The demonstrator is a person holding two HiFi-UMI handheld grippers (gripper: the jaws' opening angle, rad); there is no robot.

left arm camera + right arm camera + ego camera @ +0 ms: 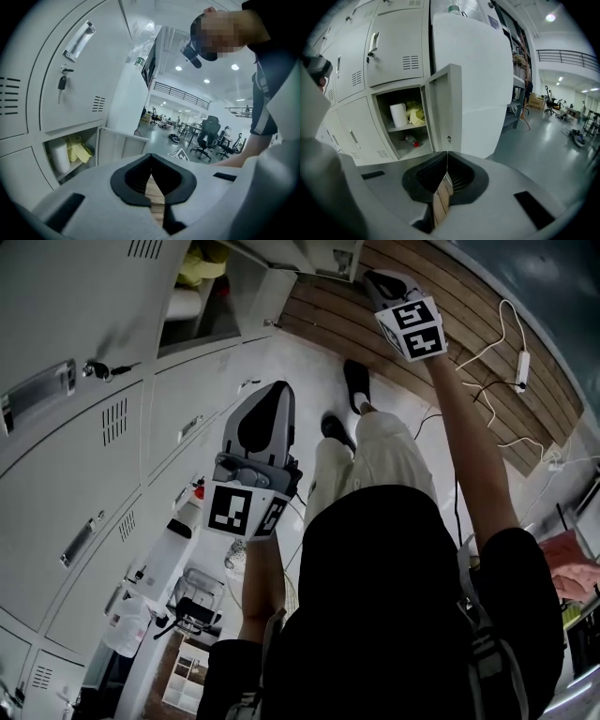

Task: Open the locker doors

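I am holding my right tool (447,154) clenched empty before the open pale-grey metal locker door (443,110) | left tool (151,157) likewise clenched empty; only its view is showing a dark hanging key (62,83).

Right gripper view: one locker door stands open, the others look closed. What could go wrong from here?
The open door juts out ahead of the right tongs; moving on could knock its edge. The right tongs and the left tongs are shut and empty, so they may slip off the next handle. The key hanging below that handle could snag.
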